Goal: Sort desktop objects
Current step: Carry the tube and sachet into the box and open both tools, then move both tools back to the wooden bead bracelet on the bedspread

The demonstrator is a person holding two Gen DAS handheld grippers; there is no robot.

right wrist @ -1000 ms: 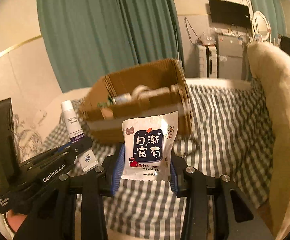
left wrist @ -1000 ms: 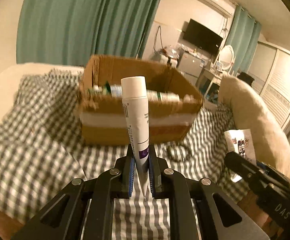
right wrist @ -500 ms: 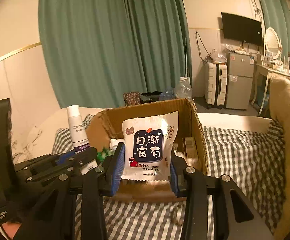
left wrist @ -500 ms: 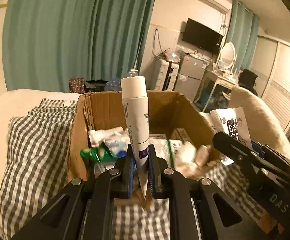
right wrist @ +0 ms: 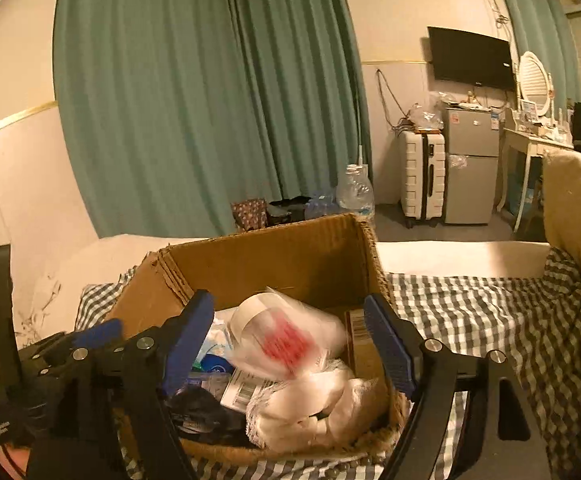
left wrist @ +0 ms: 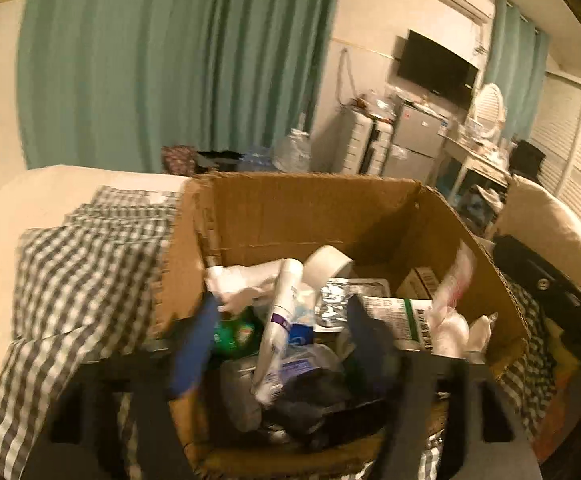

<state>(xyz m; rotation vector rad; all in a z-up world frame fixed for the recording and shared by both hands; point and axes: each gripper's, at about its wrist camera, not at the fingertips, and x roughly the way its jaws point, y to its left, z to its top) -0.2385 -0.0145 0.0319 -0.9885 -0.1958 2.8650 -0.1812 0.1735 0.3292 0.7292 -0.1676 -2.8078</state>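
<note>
Hovering over the box (left wrist: 314, 216), both grippers, left (left wrist: 278, 344) and right (right wrist: 290, 344), have fingers spread apart; the tube (left wrist: 278, 316) and blurred packet (right wrist: 286, 340) are inside it.

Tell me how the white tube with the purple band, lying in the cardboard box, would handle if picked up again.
The white tube probably feels light and slightly squeezable, with its flat crimped end low. It leans on loose packets in the cardboard box, so it may slide once nudged. Its round body would likely roll on a flat surface.
</note>
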